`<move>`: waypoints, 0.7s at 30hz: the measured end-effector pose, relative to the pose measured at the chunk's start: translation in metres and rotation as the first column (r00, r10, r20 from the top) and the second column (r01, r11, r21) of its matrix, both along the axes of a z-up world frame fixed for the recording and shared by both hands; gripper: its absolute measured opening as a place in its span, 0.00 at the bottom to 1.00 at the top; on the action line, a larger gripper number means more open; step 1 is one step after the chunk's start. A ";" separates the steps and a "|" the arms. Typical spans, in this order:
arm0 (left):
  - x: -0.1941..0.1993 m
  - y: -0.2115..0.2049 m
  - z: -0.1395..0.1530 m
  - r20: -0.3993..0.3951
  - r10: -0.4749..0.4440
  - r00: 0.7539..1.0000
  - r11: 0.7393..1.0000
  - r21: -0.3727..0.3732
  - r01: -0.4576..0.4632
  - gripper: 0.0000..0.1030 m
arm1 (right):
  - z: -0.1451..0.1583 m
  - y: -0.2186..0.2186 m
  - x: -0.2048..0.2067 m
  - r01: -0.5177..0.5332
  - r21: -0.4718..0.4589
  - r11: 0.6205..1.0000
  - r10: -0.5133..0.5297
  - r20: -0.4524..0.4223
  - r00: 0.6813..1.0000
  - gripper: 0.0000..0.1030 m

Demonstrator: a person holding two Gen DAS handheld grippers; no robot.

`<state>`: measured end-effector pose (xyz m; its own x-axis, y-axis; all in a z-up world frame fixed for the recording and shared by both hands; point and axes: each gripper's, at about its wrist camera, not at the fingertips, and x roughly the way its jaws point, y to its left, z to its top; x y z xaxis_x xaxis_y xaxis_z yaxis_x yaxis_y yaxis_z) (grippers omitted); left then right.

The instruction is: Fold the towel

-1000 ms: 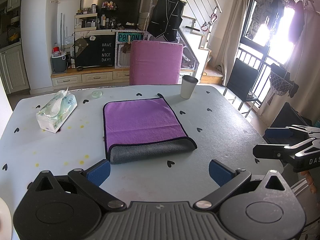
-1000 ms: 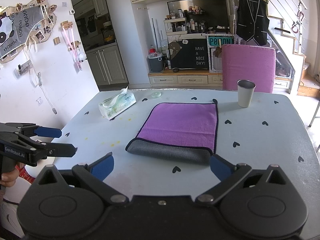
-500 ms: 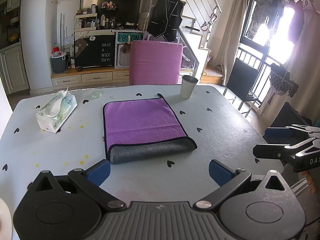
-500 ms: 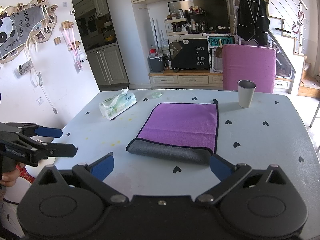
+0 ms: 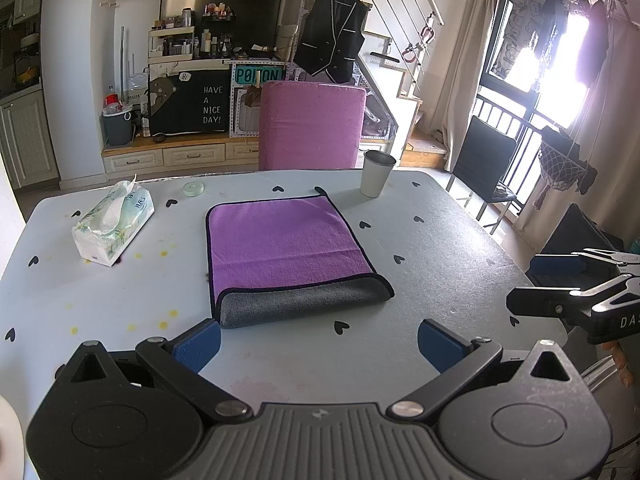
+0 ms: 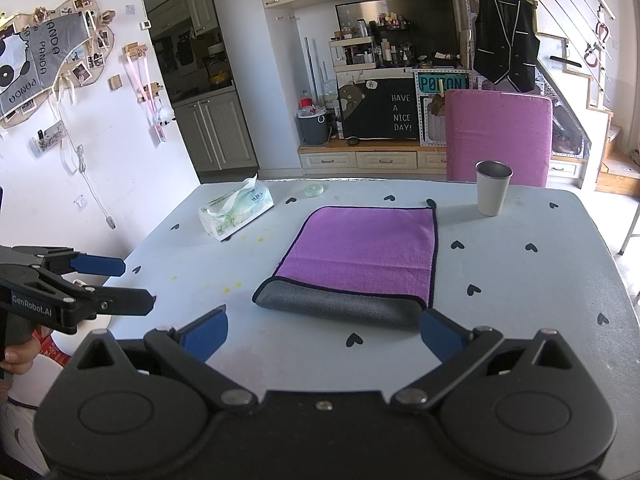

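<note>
While both pairs of tongs hang back over the near edge of the tabletop (image 5: 440,248), the purple towel (image 5: 284,240) lies flat ahead of them, folded over once so that its grey underside shows as a rolled band along the edge nearest the tongs. The left tongs (image 5: 316,344) stand released, blue pads spread wide and grasping nothing; the towel's near left corner sits just beyond their left pad, not touching. The right tongs (image 6: 324,332) are likewise released and empty, with the towel's near right corner just beside their right pad.

In the left wrist view the right tongs (image 5: 560,280) appear off to the right, beyond the tabletop's edge; in the right wrist view the left tongs (image 6: 120,284) appear off to the left, gripped by a hand (image 6: 16,354) low in the corner.

Farther out, left of the towel, lies a soft tissue pack (image 5: 114,226), and a small round pale-green lid (image 5: 193,188) rests past it. A grey cup (image 5: 376,174) stands upright beyond the towel's far right corner, apart from it. A pink chair (image 5: 312,126) stands behind the far edge.
</note>
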<state>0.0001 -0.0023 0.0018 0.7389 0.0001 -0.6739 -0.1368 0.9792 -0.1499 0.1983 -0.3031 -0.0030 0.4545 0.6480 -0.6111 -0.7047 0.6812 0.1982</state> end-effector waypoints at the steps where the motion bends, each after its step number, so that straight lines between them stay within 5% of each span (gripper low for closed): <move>1: 0.000 0.000 0.000 0.000 0.000 1.000 1.000 0.000 0.000 1.00 | 0.000 0.000 0.000 0.000 0.001 1.000 0.000 0.000 1.000 0.99; 21: 0.000 0.000 0.000 0.000 0.000 1.000 1.000 0.000 0.000 1.00 | -0.001 -0.002 0.002 0.000 0.000 1.000 0.000 0.000 1.000 0.99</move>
<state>0.0000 -0.0019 0.0017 0.7390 0.0006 -0.6737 -0.1371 0.9792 -0.1495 0.2003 -0.3046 -0.0036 0.4549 0.6479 -0.6110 -0.7047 0.6814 0.1979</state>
